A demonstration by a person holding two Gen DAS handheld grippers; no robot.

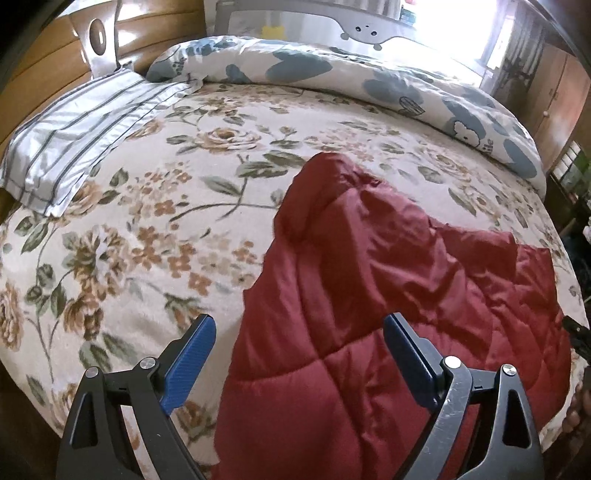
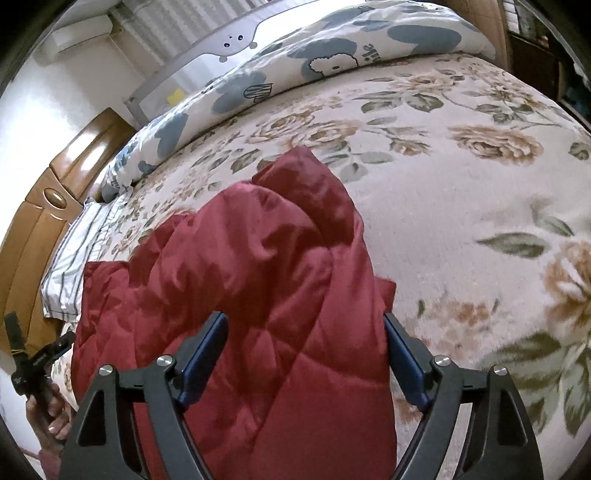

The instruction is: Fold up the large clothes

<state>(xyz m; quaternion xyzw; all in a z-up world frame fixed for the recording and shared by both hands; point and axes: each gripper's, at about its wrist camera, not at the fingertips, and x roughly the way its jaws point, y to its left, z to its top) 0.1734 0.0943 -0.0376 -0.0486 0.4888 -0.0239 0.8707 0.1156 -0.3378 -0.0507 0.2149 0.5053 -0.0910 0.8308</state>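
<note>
A dark red quilted padded garment [image 1: 369, 295] lies bunched on the floral bed cover [image 1: 147, 229], near the bed's front edge. My left gripper [image 1: 299, 325] is open above its left edge, one blue fingertip [image 1: 195, 347] over the bed cover, the other over the red cloth. In the right wrist view the same garment [image 2: 258, 295] fills the lower middle. My right gripper [image 2: 304, 325] is open with the red cloth between its jaws, not clamped. The left gripper and the hand holding it show at that view's far left [image 2: 33, 369].
A striped white pillow [image 1: 74, 136] lies at the bed's left by the wooden headboard [image 1: 44, 55]. A rolled duvet with blue prints [image 1: 369, 81] runs along the far side, with a grey bed rail [image 1: 351, 29] behind it. Floral bed cover [image 2: 461, 184] stretches right of the garment.
</note>
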